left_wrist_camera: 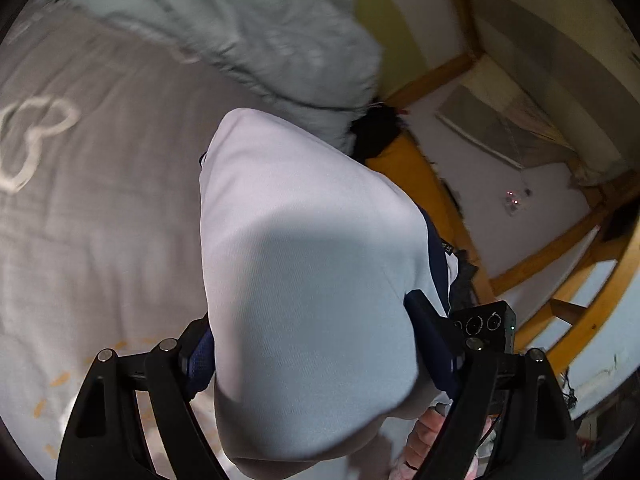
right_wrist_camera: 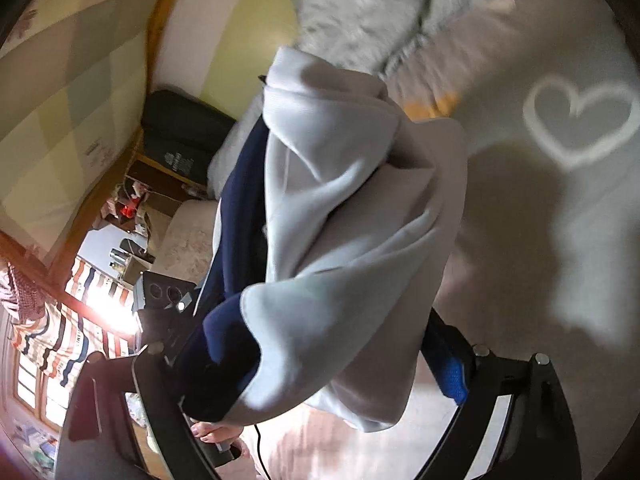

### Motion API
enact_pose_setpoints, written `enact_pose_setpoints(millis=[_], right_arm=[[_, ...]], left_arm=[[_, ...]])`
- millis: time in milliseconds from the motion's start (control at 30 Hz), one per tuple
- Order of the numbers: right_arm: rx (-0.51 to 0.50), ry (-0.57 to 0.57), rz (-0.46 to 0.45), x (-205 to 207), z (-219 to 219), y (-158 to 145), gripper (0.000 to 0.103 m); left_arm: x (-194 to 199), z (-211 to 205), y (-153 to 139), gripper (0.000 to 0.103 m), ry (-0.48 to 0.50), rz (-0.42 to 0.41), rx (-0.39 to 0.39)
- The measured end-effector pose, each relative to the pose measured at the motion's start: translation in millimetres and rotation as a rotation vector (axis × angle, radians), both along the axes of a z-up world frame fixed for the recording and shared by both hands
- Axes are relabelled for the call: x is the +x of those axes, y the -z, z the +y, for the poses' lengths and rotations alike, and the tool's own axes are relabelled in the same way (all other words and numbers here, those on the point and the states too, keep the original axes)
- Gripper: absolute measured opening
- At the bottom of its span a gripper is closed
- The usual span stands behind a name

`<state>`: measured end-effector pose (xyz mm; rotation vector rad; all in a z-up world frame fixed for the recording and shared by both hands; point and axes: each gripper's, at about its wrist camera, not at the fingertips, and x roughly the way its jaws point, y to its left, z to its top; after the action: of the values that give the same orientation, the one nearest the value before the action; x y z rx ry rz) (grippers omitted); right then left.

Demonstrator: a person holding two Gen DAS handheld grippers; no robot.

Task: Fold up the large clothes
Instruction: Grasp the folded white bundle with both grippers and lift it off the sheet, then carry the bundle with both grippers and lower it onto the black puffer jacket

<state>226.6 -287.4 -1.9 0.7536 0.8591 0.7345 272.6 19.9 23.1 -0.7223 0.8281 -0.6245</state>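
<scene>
Left of our left tongs (left_wrist_camera: pixel 316 344) the grey bedspread with a white heart outline (left_wrist_camera: pixel 92 184) lies flat and open. A fluffy pale grey blanket (left_wrist_camera: pixel 256 36) is bunched ahead. Between the wide-set jaws hangs the white garment with navy trim (left_wrist_camera: pixel 304 248), draped thick over both fingers; we cannot tell whether the pads press it. To the right, the orange wooden bed frame (left_wrist_camera: pixel 448 200) marks the mattress edge. Our right tongs (right_wrist_camera: pixel 320 364) carry the same garment between spread jaws, grip unclear. A black case (right_wrist_camera: pixel 180 132) sits to their left, and bare bedspread lies to their right.
</scene>
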Motion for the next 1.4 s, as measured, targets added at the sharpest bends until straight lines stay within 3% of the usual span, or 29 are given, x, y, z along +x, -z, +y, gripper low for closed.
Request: enact_pose_setpoints(millis=[333, 633, 833, 1000, 1233, 1400], right_arm=[[-0.017, 0.153, -0.165, -44, -103, -97, 0.091], [-0.082, 0.392, -0.189, -87, -251, -133, 0.092], [-0.125, 0.515, -0.159, -89, -317, -118, 0.094], [-0.129, 0.632, -0.028, -71, -355, -72, 0.094], [-0.153, 0.670, 0.027, -58, -362, -27, 0.095], [-0.253, 0.709, 0.028, -59, -346, -34, 0.097]], left_arm=[[12, -110, -89, 0.083, 0.181, -0.163, -0.009], [49, -285, -111, 0.083, 0.423, -0.179, -0.045], [62, -377, -84, 0.083, 0.536, -0.158, -0.068], [89, -426, -37, 0.084, 0.571, -0.101, -0.003], [106, -424, 19, 0.095, 0.534, -0.012, 0.089], [100, -421, 28, 0.103, 0.485, -0.012, 0.159]])
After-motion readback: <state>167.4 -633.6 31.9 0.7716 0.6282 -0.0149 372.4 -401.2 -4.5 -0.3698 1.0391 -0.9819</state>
